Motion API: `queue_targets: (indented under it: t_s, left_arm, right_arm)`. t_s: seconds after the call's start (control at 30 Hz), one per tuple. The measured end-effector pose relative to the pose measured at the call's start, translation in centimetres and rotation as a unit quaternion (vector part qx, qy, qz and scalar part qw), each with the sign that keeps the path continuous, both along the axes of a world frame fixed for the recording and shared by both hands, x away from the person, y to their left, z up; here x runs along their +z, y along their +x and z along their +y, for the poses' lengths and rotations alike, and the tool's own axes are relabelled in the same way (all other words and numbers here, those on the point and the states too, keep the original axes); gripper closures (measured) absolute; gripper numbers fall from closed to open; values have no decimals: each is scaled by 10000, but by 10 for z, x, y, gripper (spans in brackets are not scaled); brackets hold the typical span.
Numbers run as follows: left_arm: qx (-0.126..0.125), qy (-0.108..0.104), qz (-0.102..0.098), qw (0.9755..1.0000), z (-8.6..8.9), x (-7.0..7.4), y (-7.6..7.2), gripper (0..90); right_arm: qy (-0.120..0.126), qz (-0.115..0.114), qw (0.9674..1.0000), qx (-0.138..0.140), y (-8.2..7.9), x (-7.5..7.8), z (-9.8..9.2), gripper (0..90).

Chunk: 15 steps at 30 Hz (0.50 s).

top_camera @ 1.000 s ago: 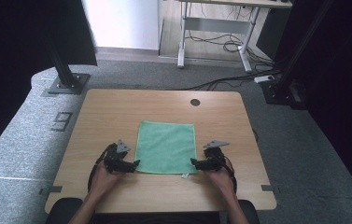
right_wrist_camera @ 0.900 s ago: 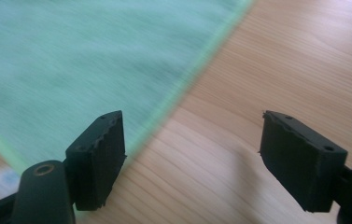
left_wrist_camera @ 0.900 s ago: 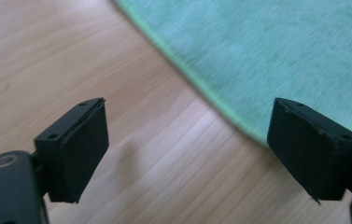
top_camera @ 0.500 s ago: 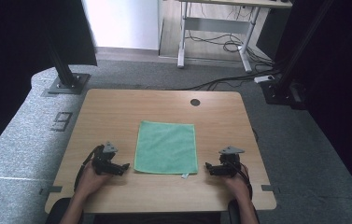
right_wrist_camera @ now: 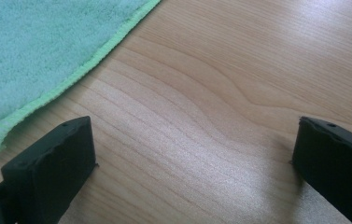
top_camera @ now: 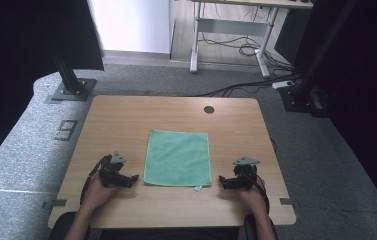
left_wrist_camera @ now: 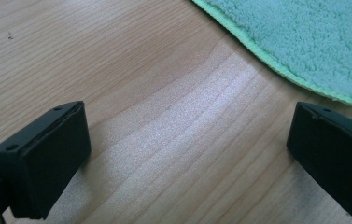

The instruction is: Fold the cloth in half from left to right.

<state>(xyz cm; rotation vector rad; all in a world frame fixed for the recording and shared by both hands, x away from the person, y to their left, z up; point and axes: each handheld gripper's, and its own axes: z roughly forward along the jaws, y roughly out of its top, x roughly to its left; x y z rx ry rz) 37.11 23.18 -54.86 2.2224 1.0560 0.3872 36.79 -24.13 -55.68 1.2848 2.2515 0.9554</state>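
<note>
Both of my grippers have drawn back from the near corners of the green cloth (top_camera: 178,158) since a second ago, when they sat right at its lower edge; now they rest out to either side of it on bare wood, and the cloth lies where it was. My left gripper (top_camera: 135,178) has just been opening and its jaws stand spread wide, with nothing between them but the grain of the wooden table (top_camera: 126,120). In the left gripper view the two black jaws sit low over the tabletop, and the cloth's edge runs across the upper right, close to the right-hand jaw but apart from it. My right gripper (top_camera: 220,180) has likewise just been opening and is fully released, holding nothing; in the right gripper view the cloth's pale green hem comes down at the upper left, just beside the left-hand jaw without touching it.

From above, my hands cover most of each gripper's body, so I make out little more than the grey plates on top and the dark cables. My forearms are cut off at the bottom edge. A small white tag (top_camera: 197,188) pokes out at the cloth's near right corner, too small to read.

The cloth lies flat and spread, roughly square, in the middle of the table, between my two grippers
</note>
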Motion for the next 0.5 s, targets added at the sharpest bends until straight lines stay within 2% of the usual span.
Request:
queue_targets:
  t_s: [0.23,0.33,0.5]
  left_arm:
    - [48,62,109,9999,-3,2,4,0]
    - [41,-30,173,9998,-6,4,8,0]
    - [47,-155,-23,9999,-15,10,17,0]
  right_arm:
    - [2,5,10000,20,0,0,0,0]
    - [-11,23,10000,-26,1,0,1,0]
    - [50,54,9999,154,1,2,7,0]
